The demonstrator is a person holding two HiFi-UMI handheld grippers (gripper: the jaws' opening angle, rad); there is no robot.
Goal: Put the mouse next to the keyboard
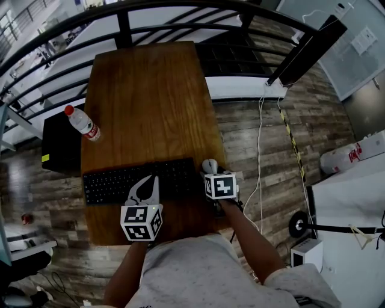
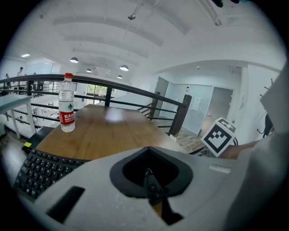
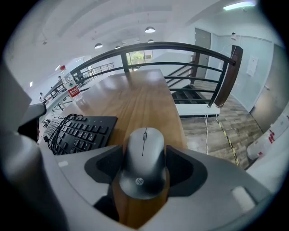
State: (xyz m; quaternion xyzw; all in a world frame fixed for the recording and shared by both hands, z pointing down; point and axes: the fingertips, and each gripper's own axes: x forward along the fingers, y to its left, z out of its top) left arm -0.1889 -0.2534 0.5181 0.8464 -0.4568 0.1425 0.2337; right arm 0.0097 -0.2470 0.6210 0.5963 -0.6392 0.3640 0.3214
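Observation:
A grey mouse (image 1: 209,165) (image 3: 143,162) rests on the wooden table (image 1: 150,90), just right of the black keyboard (image 1: 129,181) (image 3: 79,131) (image 2: 40,171). My right gripper (image 1: 212,174) (image 3: 143,169) reaches in from the near side, and its two jaws press against the mouse's flanks. My left gripper (image 1: 147,185) (image 2: 153,191) hovers over the keyboard's middle with its jaws together and nothing between them. A coiled black cable (image 3: 61,131) lies on the keyboard's keys.
A water bottle (image 1: 82,123) (image 2: 67,108) (image 3: 74,88) with a red cap stands near the table's left edge. A black railing (image 1: 180,12) runs behind the table. The table's right edge (image 1: 218,150) is close to the mouse. A black box (image 1: 60,144) stands left of the table.

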